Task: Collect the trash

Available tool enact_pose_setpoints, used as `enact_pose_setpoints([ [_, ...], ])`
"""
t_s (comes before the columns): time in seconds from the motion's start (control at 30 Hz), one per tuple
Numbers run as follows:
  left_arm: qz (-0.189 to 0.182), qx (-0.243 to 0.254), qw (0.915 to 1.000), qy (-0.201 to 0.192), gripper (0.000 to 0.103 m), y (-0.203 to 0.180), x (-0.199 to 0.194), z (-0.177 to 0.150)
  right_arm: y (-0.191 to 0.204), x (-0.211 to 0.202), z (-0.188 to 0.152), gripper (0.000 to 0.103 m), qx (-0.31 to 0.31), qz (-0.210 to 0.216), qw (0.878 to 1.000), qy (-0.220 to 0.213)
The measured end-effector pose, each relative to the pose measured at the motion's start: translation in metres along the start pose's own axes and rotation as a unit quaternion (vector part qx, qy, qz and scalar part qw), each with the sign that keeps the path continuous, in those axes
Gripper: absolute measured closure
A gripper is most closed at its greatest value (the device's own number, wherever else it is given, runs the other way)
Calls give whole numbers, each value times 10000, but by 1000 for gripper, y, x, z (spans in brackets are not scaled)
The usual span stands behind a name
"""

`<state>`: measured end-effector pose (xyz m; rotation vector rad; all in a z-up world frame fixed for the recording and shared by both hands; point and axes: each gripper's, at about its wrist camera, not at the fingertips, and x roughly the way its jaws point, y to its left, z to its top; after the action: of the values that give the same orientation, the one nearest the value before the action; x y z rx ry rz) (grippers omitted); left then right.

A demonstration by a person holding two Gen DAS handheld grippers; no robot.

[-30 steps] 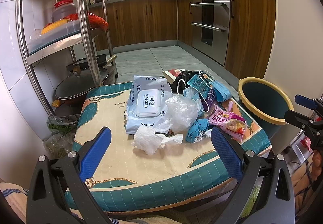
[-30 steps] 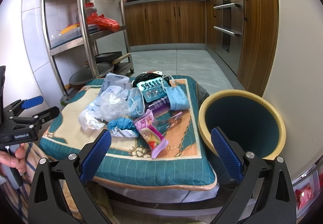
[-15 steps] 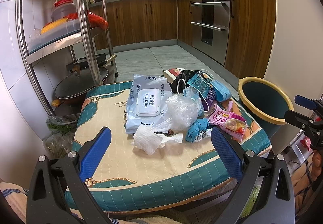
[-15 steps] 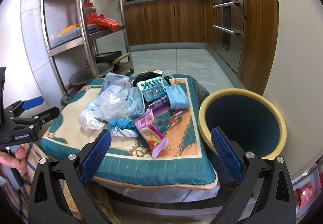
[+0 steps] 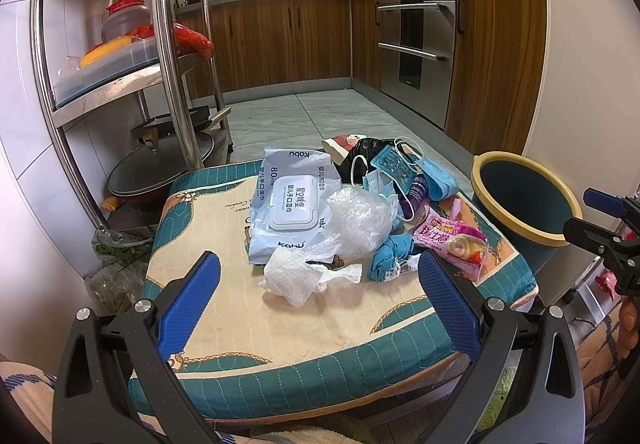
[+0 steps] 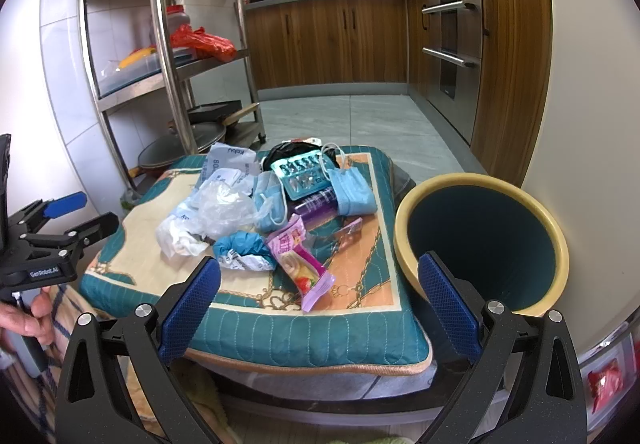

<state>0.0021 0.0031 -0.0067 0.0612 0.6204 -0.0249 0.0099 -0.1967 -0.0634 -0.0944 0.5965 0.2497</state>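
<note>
Both claws hang spread wide and empty at the near edge of a teal-bordered quilted cushion (image 5: 280, 328) that carries the litter. The left claw (image 5: 318, 302) faces a crumpled white paper towel (image 5: 298, 278), which lies nearest to it. Just behind the towel sits a pale blue pack of wet wipes (image 5: 290, 201) with a white flip lid; it is printed "kabu" and "80", plus Chinese characters too small to read with confidence. A crinkled clear plastic bag (image 5: 362, 219) rests against the pack's right side. Beside it lies a balled blue glove (image 5: 390, 254), touching a pink snack wrapper (image 5: 450, 240) with Chinese lettering and a pastry picture.

From the right claw (image 6: 318, 302), that same pink wrapper (image 6: 300, 264) points toward the near edge of the cushion (image 6: 312, 336). Further back are a teal blister tray (image 6: 304, 173), a purple tube (image 6: 316, 205) whose print is unreadable, and blue face masks (image 6: 354, 189), with a black bag (image 6: 286, 151) at the far edge.

A teal waste bin with a yellow rim (image 6: 482, 244) stands just beside the cushion's right side. The other handheld unit, at the left of the right wrist view, bears a "GenRobot.AI" label (image 6: 45, 272).
</note>
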Motion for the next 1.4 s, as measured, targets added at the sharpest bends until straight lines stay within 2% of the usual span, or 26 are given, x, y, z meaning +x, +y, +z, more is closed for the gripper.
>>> enact_pose_setpoints([
  [0.67,-11,-4,10000,8,5,0,0,0,1,-2,0,5,52,-13,10000,9],
  [0.87,-23,-52,9999,91,5,-2,6,-5,0,6,-1,5,134,45,9998,166],
  [1.07,-71,-246,9985,476,6,3,26,-3,-5,20,4,6,236,216,9987,393],
  [1.23,-67,-521,9938,980,18,17,55,-5,-2,40,6,8,227,368,9967,691],
  [1.3,-67,-615,9916,1135,22,22,67,-6,2,49,7,11,189,436,9957,790],
  [1.4,-59,-680,9891,1305,25,27,82,-8,6,64,9,21,103,489,9943,937],
])
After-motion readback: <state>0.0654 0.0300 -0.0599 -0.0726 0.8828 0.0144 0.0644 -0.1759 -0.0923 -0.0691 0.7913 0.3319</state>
